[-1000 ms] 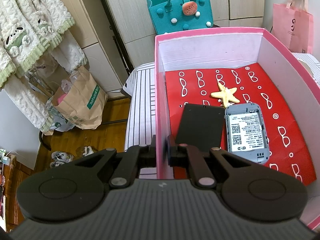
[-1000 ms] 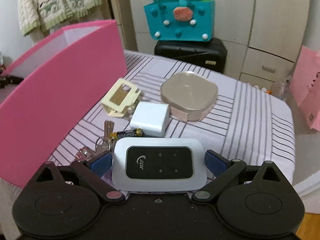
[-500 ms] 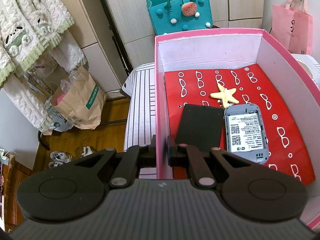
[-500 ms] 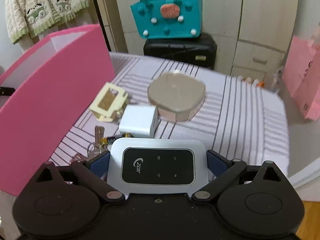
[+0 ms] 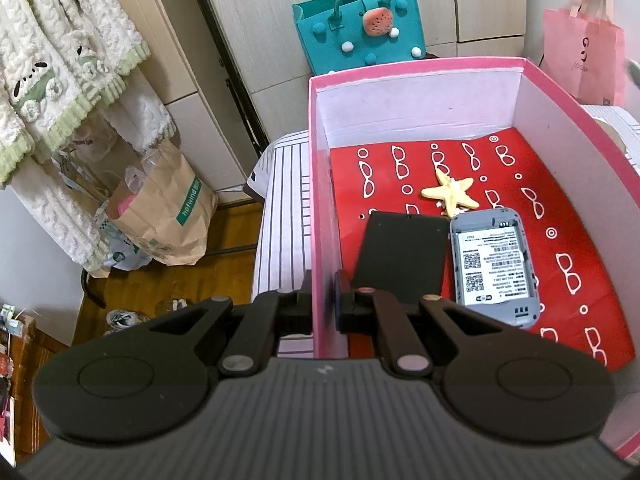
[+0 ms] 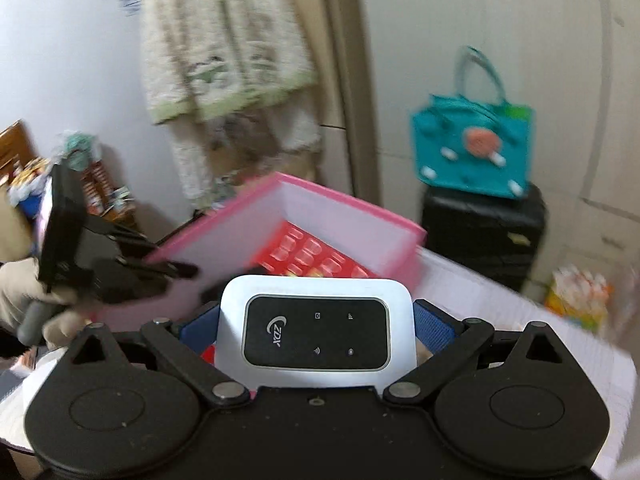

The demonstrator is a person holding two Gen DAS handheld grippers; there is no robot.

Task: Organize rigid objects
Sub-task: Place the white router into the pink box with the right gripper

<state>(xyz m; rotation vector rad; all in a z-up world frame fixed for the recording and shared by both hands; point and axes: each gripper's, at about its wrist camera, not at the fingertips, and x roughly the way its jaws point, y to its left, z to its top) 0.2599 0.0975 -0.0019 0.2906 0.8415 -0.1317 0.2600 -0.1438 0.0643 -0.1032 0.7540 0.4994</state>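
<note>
Right wrist view: your right gripper (image 6: pixel 316 322) is clamped on a white rounded-rectangle pocket router with a glossy black front panel (image 6: pixel 316 330). Its blue pads (image 6: pixel 434 324) press on the device's two short sides. The panel faces up, with a small logo at its left end and four tiny icons to the right of it. The white shell looks smooth and its corners are softly rounded. You hold it in the air over the near wall of the pink cardboard box with white inner walls and a red printed floor (image 6: pixel 352 216), which is blurred here. The box sits on a bed with a white, dark-striped sheet (image 6: pixel 500 300).

In the left wrist view, your left gripper (image 5: pixel 323 300) is pinched shut on the box's left wall (image 5: pixel 320 200), near its near-left corner, one finger outside and one inside. On the red floor lie a flat black rectangular cover (image 5: pixel 402 256), just right of that wall, and touching its right edge a grey router back shell with a white QR-code label (image 5: pixel 494 266). A cream starfish-shaped piece (image 5: pixel 450 196) lies just beyond them, towards the far wall, and seems to overlap the shell's top edge.
</note>
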